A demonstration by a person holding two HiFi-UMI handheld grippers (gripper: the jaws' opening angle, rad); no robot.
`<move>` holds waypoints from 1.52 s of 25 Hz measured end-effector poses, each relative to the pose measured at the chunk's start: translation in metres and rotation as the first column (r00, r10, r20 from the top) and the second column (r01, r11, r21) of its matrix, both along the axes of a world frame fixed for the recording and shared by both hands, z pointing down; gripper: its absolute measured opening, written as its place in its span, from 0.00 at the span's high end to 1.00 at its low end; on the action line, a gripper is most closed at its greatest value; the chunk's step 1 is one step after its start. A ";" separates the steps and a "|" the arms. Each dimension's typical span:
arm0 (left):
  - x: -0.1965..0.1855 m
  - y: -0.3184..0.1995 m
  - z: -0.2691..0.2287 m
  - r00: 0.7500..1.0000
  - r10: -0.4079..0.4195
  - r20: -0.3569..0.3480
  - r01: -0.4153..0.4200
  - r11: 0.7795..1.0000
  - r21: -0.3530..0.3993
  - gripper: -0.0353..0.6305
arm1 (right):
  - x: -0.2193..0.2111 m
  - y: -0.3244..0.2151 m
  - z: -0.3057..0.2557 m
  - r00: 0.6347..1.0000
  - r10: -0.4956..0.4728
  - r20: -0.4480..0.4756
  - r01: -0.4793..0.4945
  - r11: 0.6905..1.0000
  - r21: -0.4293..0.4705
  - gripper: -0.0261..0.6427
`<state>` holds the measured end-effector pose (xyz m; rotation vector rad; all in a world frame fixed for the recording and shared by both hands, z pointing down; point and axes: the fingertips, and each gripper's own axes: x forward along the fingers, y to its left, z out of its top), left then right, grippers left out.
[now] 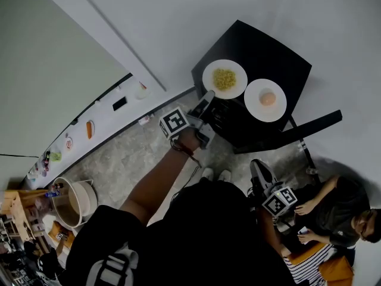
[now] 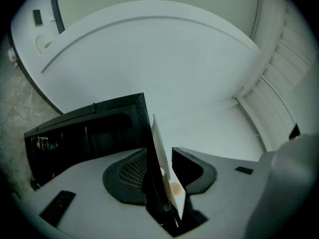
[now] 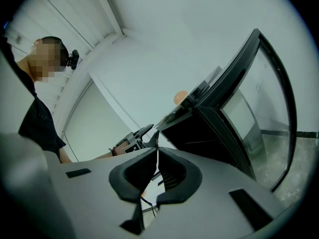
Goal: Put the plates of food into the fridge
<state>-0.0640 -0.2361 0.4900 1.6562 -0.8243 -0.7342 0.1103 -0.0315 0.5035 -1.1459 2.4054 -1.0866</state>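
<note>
Closest in, lower right of the head view, the right gripper (image 3: 157, 149) hangs low with its jaws pressed together and nothing in them. Further up, mid-frame, the left gripper (image 2: 160, 156) has its jaws spread wide with the rim of the round white plate of yellow food (image 1: 239, 82) sitting between them. The pads aren't squeezing it, so no real hold. Just right of it is the second white plate with a round orange bit (image 1: 256, 109). Both plates are on top of the black mini fridge (image 1: 262, 46), whose door (image 1: 303, 128) looks swung open. So I'd say basically nothing's done yet, both plates still need to go inside.
</note>
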 end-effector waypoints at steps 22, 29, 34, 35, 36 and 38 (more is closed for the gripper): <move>0.005 0.000 -0.006 0.996 -0.033 -0.083 0.027 0.997 -0.070 0.88 | 0.006 0.004 0.012 1.000 -0.011 0.006 0.012 0.998 -0.065 0.92; 0.001 0.008 -0.012 0.994 -0.023 -0.103 0.020 0.999 -0.030 0.89 | 0.005 0.006 0.015 1.000 -0.016 0.021 0.017 0.998 -0.067 0.92; -0.008 0.024 -0.019 0.990 -0.016 -0.141 0.014 1.000 -0.019 0.89 | -0.006 0.017 0.017 1.000 -0.026 0.014 0.027 0.997 -0.073 0.92; -0.010 0.026 -0.019 0.989 -0.019 -0.147 0.016 1.000 -0.021 0.89 | -0.007 0.017 0.017 0.999 -0.030 0.015 0.031 0.997 -0.074 0.92; -0.012 0.028 -0.019 0.988 -0.021 -0.154 0.017 1.000 -0.023 0.89 | -0.009 0.018 0.018 0.999 -0.033 0.017 0.035 0.997 -0.075 0.92; -0.016 0.035 -0.017 0.986 -0.023 -0.167 0.018 0.999 -0.027 0.89 | -0.012 0.021 0.019 0.999 -0.040 0.020 0.042 0.996 -0.080 0.92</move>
